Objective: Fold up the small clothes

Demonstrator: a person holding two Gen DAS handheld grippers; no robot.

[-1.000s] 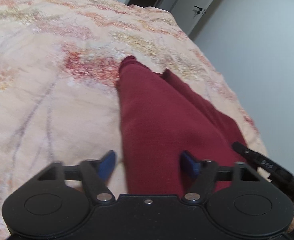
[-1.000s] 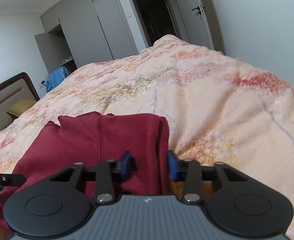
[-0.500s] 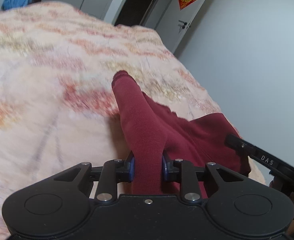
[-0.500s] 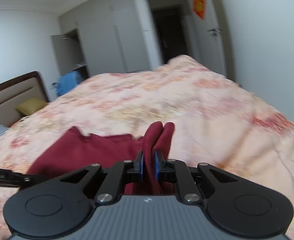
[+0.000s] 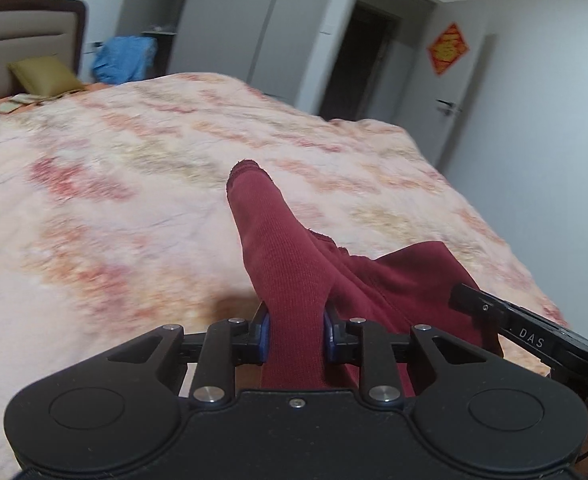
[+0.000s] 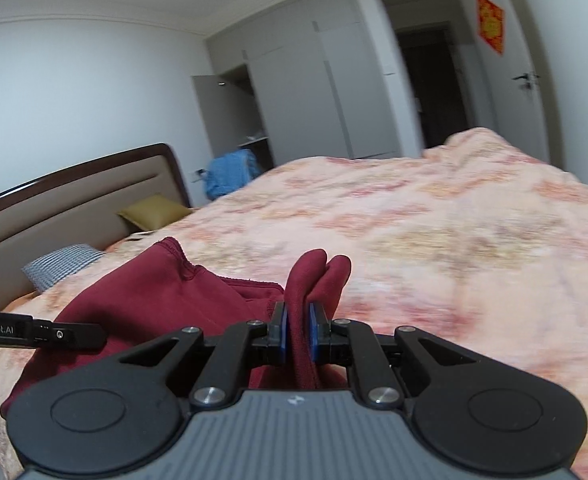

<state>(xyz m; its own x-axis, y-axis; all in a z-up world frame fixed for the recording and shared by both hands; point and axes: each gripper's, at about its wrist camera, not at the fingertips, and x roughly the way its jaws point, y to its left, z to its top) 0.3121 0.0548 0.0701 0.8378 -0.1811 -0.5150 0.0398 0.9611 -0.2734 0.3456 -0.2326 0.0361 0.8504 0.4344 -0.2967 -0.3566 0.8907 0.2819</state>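
Left gripper (image 5: 296, 338): blue-padded jaws closed most of the way, clamped on a thick bunched fold of the dark red knit garment (image 5: 289, 264). Fabric fills the gap between the pads and sticks out forward past the fingertips as a ribbed roll, tip raised off the bed.

Right gripper (image 6: 298, 334): jaws nearly closed, only a thin gap, pinching a doubled edge of the same dark red knit garment (image 6: 165, 300). Two rounded lobes of cloth stand up just beyond the pads.

The garment hangs between the two tools, with the slack middle sagging toward the peach floral quilted bedspread (image 5: 113, 220). Cannot tell whether the slack touches the bedspread. In the right wrist view the rest of the cloth spreads to the left, hemmed edge up, and the left tool's black finger shows at the left edge of the frame. In the left wrist view the right tool's black finger, marked DAS, shows at lower right, beside the cloth.

Background: padded headboard (image 6: 73, 200), mustard cushion (image 6: 153, 210), blue cloth heap (image 6: 229, 172) near the grey wardrobe (image 6: 314, 92)
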